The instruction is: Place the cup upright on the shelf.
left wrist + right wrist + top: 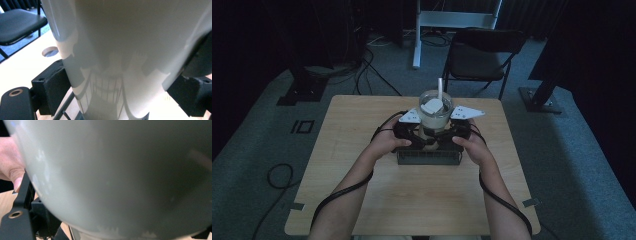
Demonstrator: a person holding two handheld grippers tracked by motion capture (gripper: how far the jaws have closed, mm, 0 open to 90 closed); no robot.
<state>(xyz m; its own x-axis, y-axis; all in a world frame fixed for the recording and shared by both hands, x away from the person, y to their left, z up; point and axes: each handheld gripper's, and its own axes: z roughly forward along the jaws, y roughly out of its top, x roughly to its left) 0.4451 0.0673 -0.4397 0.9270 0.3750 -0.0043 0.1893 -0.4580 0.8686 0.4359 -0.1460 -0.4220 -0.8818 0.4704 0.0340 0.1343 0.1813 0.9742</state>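
Two grippers, left gripper (412,134) and right gripper (455,132), meet at a pale cup (435,114) with straw, centre frame, above a dark rack (429,156). Left fingers (53,91) clamp the cup's lower wall; right fingers' state we cannot tell. We judge a two-handed lift or placement; next needs level, steady motion. Wooden tabletop (362,150); dim room, folding chair (479,55) upper centre.

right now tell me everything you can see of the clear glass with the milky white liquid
The clear glass with milky white liquid stands upright, held above a dark wire rack near the middle of the light wooden table. It looks smooth and glossy, widening upward, with a white straw rising from it and a pale lump at its surface. The left gripper and right gripper clamp its lower part from either side with padded jaws.
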